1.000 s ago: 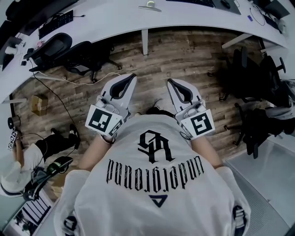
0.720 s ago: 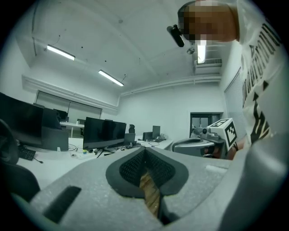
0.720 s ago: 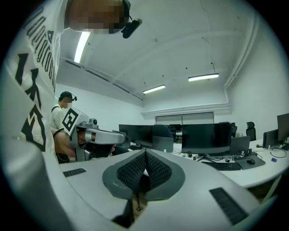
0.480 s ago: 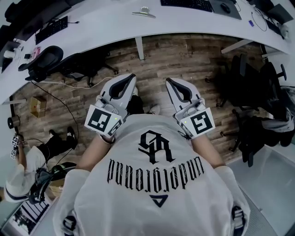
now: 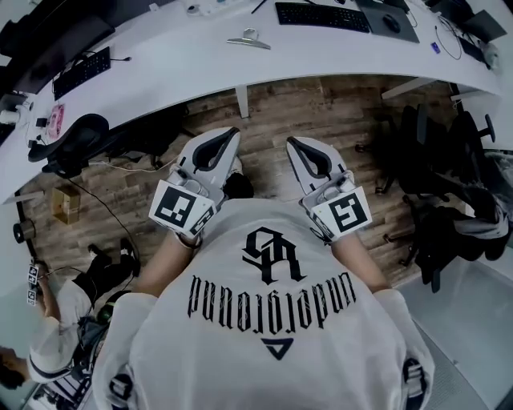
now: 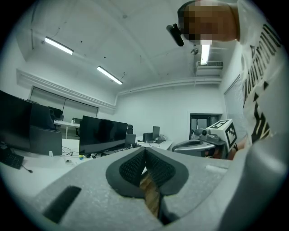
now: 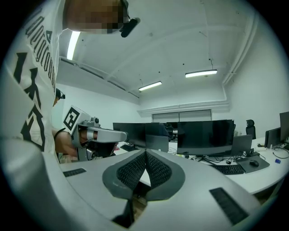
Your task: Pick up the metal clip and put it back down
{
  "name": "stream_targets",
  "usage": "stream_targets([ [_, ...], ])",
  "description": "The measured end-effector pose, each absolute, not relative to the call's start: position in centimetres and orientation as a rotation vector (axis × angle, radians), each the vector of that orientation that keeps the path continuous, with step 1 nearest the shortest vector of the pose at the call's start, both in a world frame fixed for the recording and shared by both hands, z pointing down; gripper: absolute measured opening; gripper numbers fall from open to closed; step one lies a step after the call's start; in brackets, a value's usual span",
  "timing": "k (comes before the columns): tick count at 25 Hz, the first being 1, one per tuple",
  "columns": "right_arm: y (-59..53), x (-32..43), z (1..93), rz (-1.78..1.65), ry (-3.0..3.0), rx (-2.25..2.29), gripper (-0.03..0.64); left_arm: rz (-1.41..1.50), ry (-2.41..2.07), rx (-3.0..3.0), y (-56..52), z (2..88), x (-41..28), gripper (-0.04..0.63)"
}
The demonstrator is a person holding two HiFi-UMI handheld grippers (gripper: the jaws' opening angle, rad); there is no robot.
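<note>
The metal clip (image 5: 248, 38) lies on the white curved desk (image 5: 184, 56), far ahead of both grippers. I hold my left gripper (image 5: 232, 131) and right gripper (image 5: 292, 142) close to the chest over the wooden floor, pointing at the desk. Both are shut with nothing between the pads. In the left gripper view the left gripper (image 6: 145, 149) has its jaws together, and the right gripper (image 6: 201, 145) shows beside it. The right gripper view shows the same of the right gripper (image 7: 145, 153), with the left gripper (image 7: 101, 135) at its side.
Keyboards (image 5: 322, 16) (image 5: 80, 70) lie on the desk. Black office chairs stand at the left (image 5: 76, 140) and right (image 5: 437, 152). A person (image 5: 56, 320) crouches on the floor at lower left, near cables and a cardboard box (image 5: 67, 202). Monitors (image 7: 205, 137) line the desks.
The desk and the clip have slid lower in the head view, nearer to me. Both grippers stay shut in the same pose in front of the chest.
</note>
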State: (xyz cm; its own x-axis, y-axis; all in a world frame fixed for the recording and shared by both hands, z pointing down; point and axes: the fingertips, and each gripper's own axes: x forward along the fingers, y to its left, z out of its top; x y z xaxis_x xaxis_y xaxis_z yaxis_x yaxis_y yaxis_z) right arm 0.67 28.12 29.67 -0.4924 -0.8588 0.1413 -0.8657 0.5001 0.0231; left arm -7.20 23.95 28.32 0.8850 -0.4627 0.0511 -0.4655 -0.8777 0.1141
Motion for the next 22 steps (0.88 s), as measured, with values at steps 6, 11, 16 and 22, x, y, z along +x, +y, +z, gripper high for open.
stream_targets([
  [6, 21.3, -1.3, 29.3, 0.052, -2.579, 1.516, 0.012, 0.022, -0.667, 2.951, 16.9, 27.7, -8.7, 0.012],
  [11, 16.5, -2.8, 28.6, 0.05, -2.551, 1.55, 0.012, 0.023, -0.616, 2.969, 12.0, 27.0, -10.1, 0.012],
  [16, 13.8, -4.2, 28.5, 0.062, -2.55, 1.538, 0.012, 0.022, -0.599, 2.973, 8.8, 26.8, -11.1, 0.012],
  [22, 11.5, -4.8, 29.4, 0.08, -2.558, 1.483, 0.012, 0.028, -0.626, 2.945, 6.8, 27.6, -11.9, 0.012],
])
